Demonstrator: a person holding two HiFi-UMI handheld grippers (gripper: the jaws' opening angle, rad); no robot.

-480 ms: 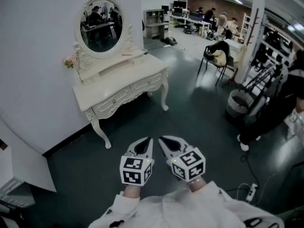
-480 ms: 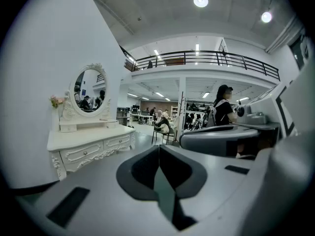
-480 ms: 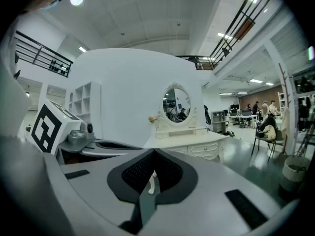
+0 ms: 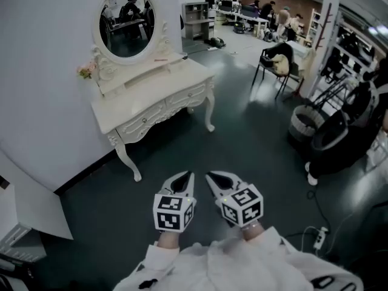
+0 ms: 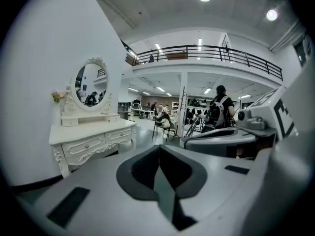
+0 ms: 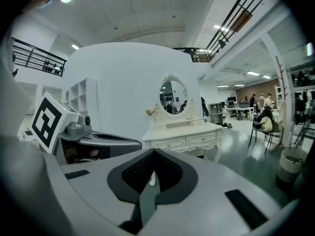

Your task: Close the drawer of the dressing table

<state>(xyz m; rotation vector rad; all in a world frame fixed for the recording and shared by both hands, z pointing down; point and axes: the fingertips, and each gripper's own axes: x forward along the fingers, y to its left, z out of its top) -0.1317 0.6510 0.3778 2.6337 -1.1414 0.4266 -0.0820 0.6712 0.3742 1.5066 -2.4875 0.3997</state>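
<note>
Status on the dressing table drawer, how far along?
Looks done: the near drawer front and far drawer front of the dressing table sit flush, neither pulled out. In hand: nothing; the left claw and right claw are shut, empty, held well short of the table. Left: apparently no push needed.

Open floor (image 4: 200, 156) before dressing table (image 4: 151, 102)

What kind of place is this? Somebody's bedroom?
Probably not a home: it looks like a large open workshop or office hall. The dressing table stands against a bare white wall, people gather at desks across the wide floor, and a railed balcony runs overhead.
</note>
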